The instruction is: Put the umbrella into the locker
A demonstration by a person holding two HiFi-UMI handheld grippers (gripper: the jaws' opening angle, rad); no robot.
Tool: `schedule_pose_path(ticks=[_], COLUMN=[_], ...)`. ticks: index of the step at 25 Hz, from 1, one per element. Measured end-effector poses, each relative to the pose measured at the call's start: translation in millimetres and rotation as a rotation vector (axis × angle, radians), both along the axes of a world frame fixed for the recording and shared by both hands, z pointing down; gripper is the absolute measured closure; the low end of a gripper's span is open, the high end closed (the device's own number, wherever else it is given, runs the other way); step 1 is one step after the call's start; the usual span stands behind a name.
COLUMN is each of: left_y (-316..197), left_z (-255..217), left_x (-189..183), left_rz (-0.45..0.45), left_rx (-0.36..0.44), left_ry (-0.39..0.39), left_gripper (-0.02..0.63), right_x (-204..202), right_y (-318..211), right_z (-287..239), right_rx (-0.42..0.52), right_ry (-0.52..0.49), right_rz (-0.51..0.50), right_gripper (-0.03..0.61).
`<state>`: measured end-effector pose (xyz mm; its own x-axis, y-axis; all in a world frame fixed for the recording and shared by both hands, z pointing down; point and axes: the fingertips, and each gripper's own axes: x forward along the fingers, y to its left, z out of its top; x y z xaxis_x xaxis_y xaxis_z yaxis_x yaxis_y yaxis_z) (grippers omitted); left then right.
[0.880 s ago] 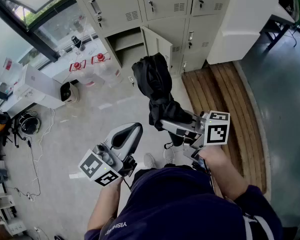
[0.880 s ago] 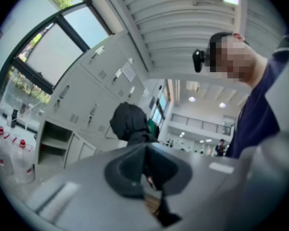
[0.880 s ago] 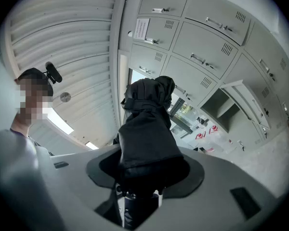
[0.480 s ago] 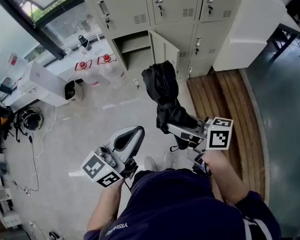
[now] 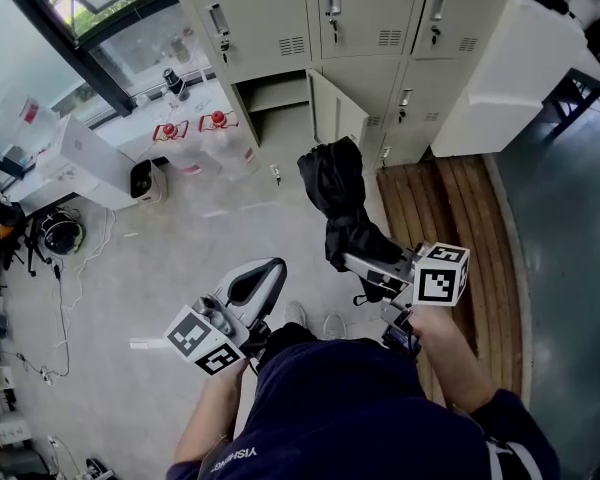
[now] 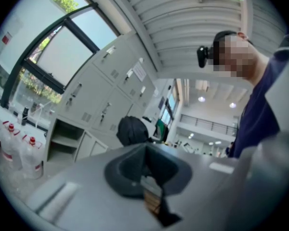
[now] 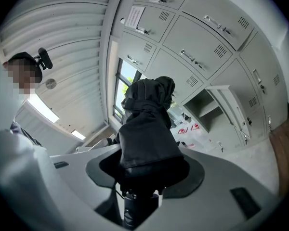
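At about 10 o'clock in the head view, two bottles (image 5: 172, 140) with red caps stand on the floor by the window. The left claw (image 5: 263, 271) is low, near 7 o'clock, and held out level. Its two jaws are pressed together, and nothing is in them. Up at 12 o'clock is the locker (image 5: 277, 96), with its door (image 5: 332, 118) swung open and a shelf inside. The black umbrella (image 5: 337, 183) is folded up and held in the air near the middle. Its far end points to 11 o'clock, toward the open locker, but it is well apart from it. The right claw (image 5: 358, 260), near 5 o'clock, pinches the umbrella close to its handle end. At 3 o'clock a wood floor (image 5: 435, 218) lies in front of the shut lockers.
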<state>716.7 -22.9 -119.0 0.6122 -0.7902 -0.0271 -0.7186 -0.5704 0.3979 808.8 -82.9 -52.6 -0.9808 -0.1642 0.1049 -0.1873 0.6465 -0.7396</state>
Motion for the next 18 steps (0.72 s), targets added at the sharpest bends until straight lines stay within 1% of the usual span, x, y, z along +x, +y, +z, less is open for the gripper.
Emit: schedule_pose_path(ticks=[5,9,14,18], left_y=[-26,-53,-106,-150], left_z=[12,22,35,43], left_x=[-20,-41,-76,-116], left_rz=[-0.012,-0.005,0.028,0.059], left_rx=[-0.015,-0.028,-0.045,-0.063], left_ry=[0.028,0.054,0.07,0.065], left_gripper=[0.614,0.614,0.614,0.614], right_x=[-19,-40,-74,-110], right_y=[-24,-49,-96,-137], right_z=[11,18,30,42], right_rx=[-0.013,-0.027,-0.042,-0.071], right_ry=[0.033,0.055,0.076,0.101], right_rz=[-0.012,-0.008,0.021,0.051], right_gripper=[0.367,0.367,0.367,0.367])
